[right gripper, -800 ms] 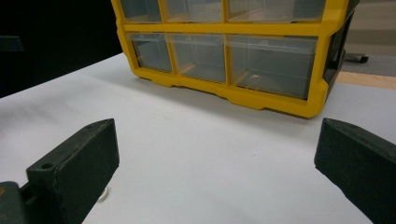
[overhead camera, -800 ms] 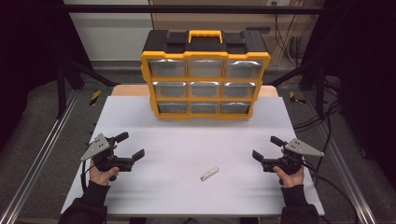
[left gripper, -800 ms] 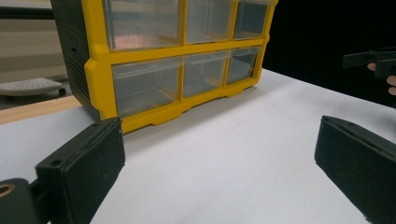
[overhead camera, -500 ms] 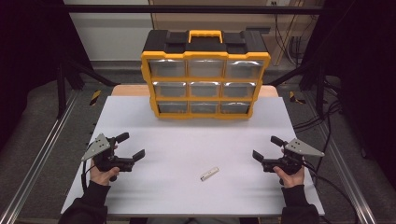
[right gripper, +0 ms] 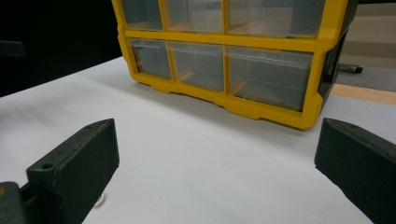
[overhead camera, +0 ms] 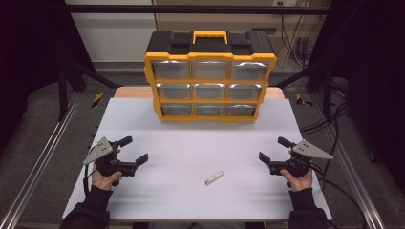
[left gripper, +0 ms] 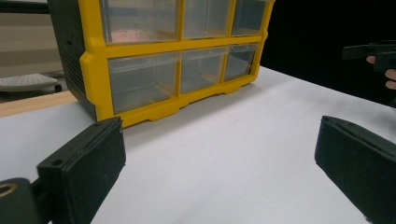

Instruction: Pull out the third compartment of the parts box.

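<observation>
While both hands rest low on white bench (overhead camera: 191, 143), left gripper (overhead camera: 133, 150) sits at left edge, jaws spread wide, nothing between them. Right gripper (overhead camera: 272, 149) sits at right edge, jaws equally wide, empty. Small pale stick-like piece (overhead camera: 214, 178) lies flat on bench between 2 grippers, nearer right one, touching neither. Yellow-black drawer organizer (overhead camera: 210, 76) stands upright at far edge, 9 clear drawers shut.
</observation>
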`<state>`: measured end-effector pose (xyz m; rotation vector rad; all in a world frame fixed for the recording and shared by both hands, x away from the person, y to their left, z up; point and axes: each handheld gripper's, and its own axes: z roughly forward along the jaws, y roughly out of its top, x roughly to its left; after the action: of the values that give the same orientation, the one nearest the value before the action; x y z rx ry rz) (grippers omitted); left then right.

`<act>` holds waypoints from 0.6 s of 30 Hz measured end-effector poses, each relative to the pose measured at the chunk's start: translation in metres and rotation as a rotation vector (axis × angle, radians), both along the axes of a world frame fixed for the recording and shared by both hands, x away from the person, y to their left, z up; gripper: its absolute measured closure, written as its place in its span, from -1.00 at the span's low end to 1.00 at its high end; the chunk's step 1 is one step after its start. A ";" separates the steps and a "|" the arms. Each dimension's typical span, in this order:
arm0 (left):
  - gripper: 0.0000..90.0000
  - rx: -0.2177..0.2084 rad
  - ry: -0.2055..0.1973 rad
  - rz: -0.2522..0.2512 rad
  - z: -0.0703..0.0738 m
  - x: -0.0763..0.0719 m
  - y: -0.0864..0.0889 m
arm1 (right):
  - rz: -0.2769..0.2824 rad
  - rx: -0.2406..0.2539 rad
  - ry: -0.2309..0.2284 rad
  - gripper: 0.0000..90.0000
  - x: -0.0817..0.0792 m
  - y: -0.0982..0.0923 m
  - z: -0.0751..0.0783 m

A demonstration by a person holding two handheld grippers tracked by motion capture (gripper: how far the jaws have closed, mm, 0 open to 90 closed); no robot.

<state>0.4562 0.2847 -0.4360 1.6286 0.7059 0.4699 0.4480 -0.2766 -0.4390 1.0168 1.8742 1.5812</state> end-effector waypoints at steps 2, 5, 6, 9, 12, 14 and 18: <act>-0.97 -0.001 0.000 0.000 0.000 0.000 0.000 | 0.001 -0.009 -0.006 -1.00 0.000 0.001 0.002; -0.97 0.002 0.000 0.000 0.000 0.000 0.000 | -0.004 -0.014 -0.010 -1.00 0.000 0.001 0.004; -0.97 0.007 0.002 0.000 0.000 0.000 -0.001 | -0.003 -0.021 -0.017 -1.00 0.001 0.001 0.005; -0.97 0.009 0.003 -0.002 0.000 0.000 -0.001 | -0.002 -0.006 -0.018 -1.00 0.001 0.002 0.007; -0.96 0.010 0.004 0.000 -0.001 0.000 -0.001 | -0.003 -0.010 -0.032 -1.00 0.002 0.003 0.012; -0.96 0.008 0.006 0.000 -0.001 0.000 -0.001 | -0.006 -0.009 -0.039 -1.00 0.002 0.004 0.015; -0.96 0.012 0.008 0.000 -0.001 0.001 -0.002 | -0.011 -0.010 -0.047 -1.00 0.003 0.005 0.019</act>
<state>0.4569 0.2832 -0.4371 1.6424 0.7107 0.4686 0.4511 -0.2717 -0.4205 0.9758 1.8410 1.5743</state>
